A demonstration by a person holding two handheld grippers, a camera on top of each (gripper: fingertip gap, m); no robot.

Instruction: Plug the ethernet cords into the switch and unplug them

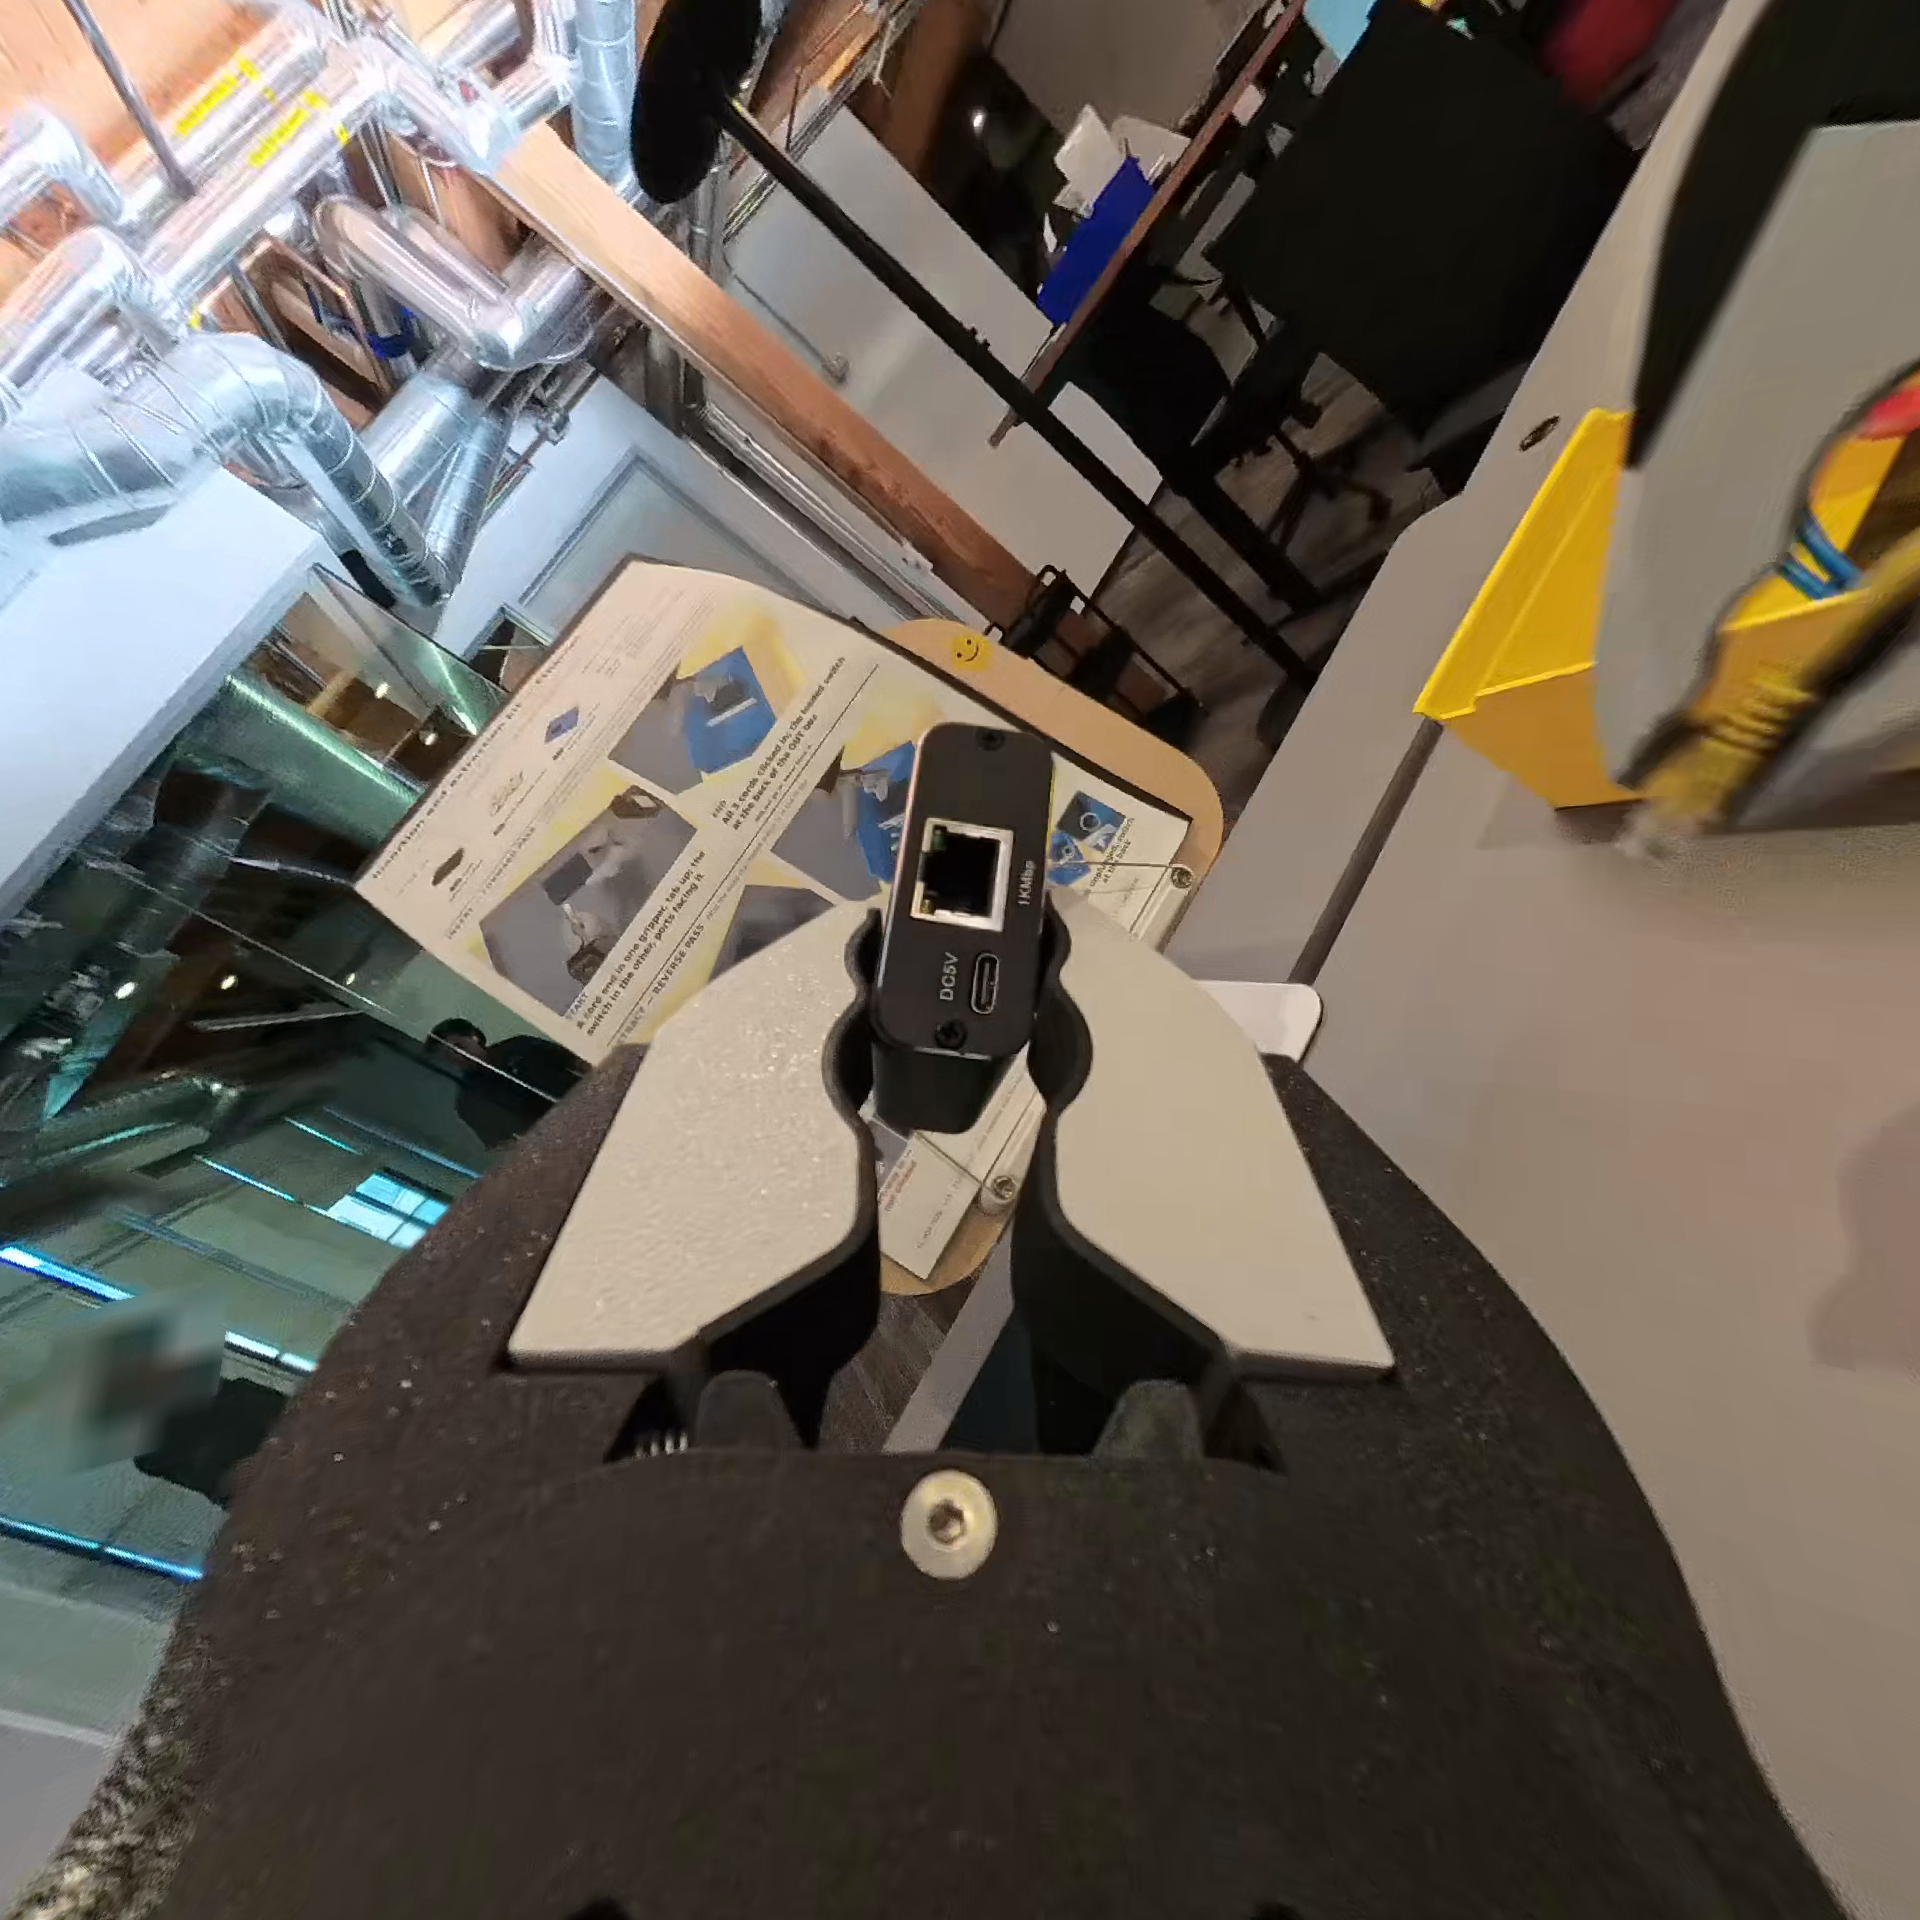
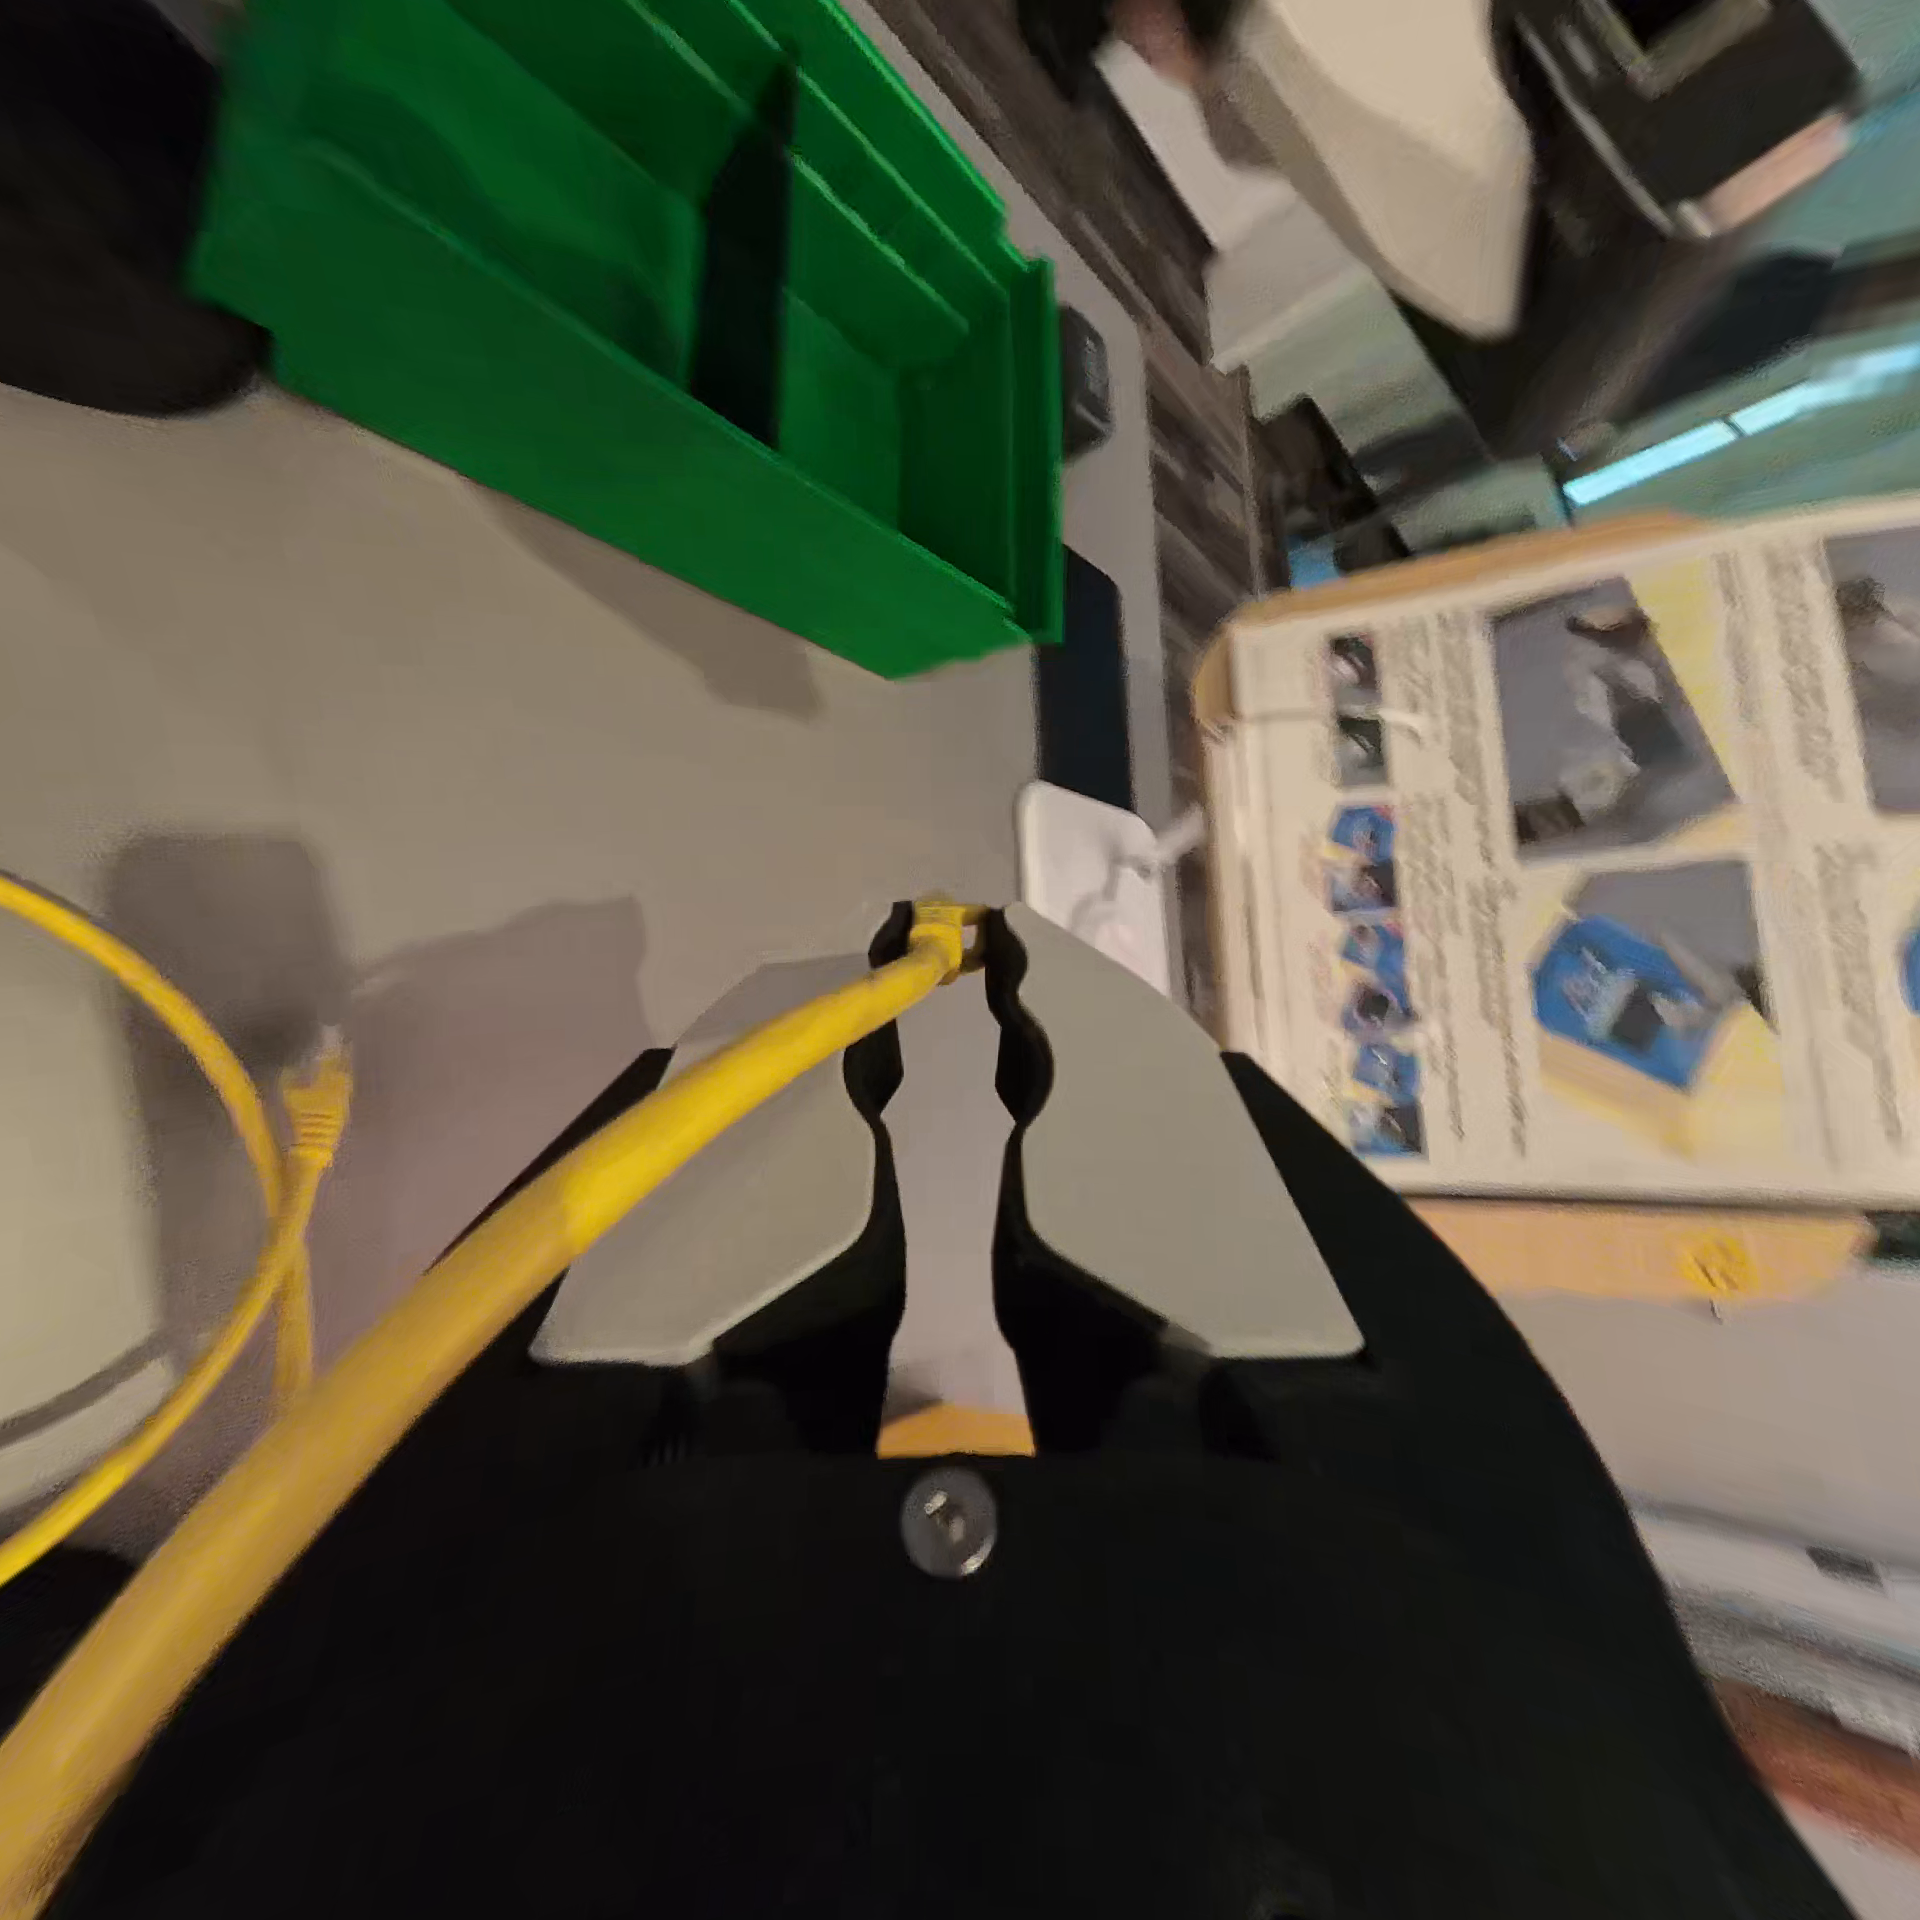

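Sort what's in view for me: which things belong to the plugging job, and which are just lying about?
Job:
- black switch, clamped in the left gripper
- yellow ethernet cord, plug end held in the right gripper

Lying about:
- green bin
- yellow bin
- instruction sheet

The left gripper [image 1: 961,997] is clamping its two fingers against the sides of the black switch [image 1: 961,914], gripping near the fingertips and raised clear of the grey worktop [image 1: 1558,1039]. The right gripper [image 2: 940,940] is pinching the yellow ethernet cord [image 2: 644,1132] at its connector, fingertips nearly together, pointing toward the worktop's far edge.
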